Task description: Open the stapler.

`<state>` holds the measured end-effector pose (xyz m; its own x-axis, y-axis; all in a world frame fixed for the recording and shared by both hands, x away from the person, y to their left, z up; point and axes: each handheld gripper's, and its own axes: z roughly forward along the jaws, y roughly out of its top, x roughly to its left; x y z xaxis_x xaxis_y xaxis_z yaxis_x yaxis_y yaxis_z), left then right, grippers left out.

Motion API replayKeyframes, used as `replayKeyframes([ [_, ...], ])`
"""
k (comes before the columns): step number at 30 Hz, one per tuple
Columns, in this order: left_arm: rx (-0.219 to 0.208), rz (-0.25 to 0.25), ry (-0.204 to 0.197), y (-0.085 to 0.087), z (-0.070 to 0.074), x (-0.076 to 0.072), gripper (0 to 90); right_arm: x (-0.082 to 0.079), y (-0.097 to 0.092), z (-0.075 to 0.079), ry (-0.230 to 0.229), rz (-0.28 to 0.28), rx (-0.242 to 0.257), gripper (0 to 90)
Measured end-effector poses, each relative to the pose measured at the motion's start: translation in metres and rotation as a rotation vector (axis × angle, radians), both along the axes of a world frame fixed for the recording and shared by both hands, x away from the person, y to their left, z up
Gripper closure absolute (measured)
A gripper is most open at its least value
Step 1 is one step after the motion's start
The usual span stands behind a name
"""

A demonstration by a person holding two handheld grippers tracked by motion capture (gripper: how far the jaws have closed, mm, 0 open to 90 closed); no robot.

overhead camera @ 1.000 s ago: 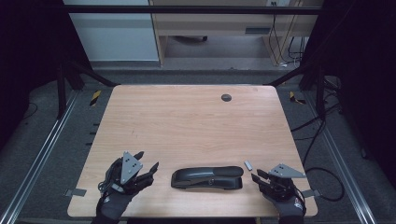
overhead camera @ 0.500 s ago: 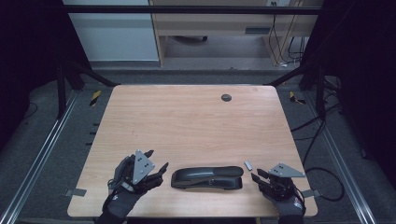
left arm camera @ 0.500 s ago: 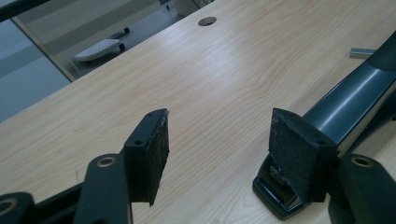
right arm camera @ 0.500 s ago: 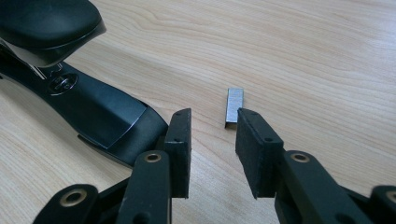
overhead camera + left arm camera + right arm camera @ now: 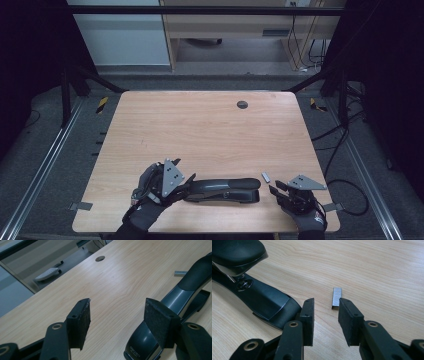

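Both grippers open near the stapler

The left gripper holds nothing; the stapler, partly cut off, lies behind its right pad. The right gripper, jaws just opened wider, faces the staple strip, partly hidden.

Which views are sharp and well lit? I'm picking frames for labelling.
High view: dim, dark surroundings, soft detail on the stapler. Left gripper view: bright, a pale sheen on the table, near pads slightly soft. Right gripper view: evenly lit, staples crisp.
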<state>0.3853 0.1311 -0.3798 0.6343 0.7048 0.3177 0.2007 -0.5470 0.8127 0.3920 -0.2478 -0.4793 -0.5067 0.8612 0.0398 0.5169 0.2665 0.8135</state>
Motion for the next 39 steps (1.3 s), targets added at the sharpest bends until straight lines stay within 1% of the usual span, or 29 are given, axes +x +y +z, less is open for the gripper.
replayKeyframes([
  [5,0.009,-0.011,-0.003,-0.007,0.001,0.0,37.7,0.0,0.0,0.0,0.0,-0.001,-0.001,66.1],
  [8,0.022,-0.018,-0.01,-0.01,0.002,-0.001,37.7,0.0,0.0,0.0,-0.003,0.002,-0.002,66.1],
  [16,0.031,-0.037,-0.017,-0.02,0.004,-0.002,37.7,-0.001,0.0,0.001,0.0,0.005,-0.001,66.2],
  [18,0.034,-0.044,-0.018,-0.023,0.003,-0.003,37.6,0.0,0.0,0.0,-0.008,0.007,-0.008,66.2],
  [26,0.064,-0.066,-0.027,-0.036,0.001,-0.004,37.5,0.0,0.001,0.0,0.0,0.002,0.002,66.2],
  [29,0.075,-0.074,-0.029,-0.041,0.001,-0.004,37.4,0.0,0.0,0.0,-0.005,0.003,-0.003,66.2],
  [30,0.08,-0.077,-0.029,-0.043,0.0,-0.004,37.4,-0.001,0.001,0.001,0.005,0.0,0.007,66.2],
  [39,0.119,-0.116,-0.045,-0.06,0.001,-0.007,37.3,-0.001,0.0,0.0,-0.004,0.003,0.004,66.1],
])
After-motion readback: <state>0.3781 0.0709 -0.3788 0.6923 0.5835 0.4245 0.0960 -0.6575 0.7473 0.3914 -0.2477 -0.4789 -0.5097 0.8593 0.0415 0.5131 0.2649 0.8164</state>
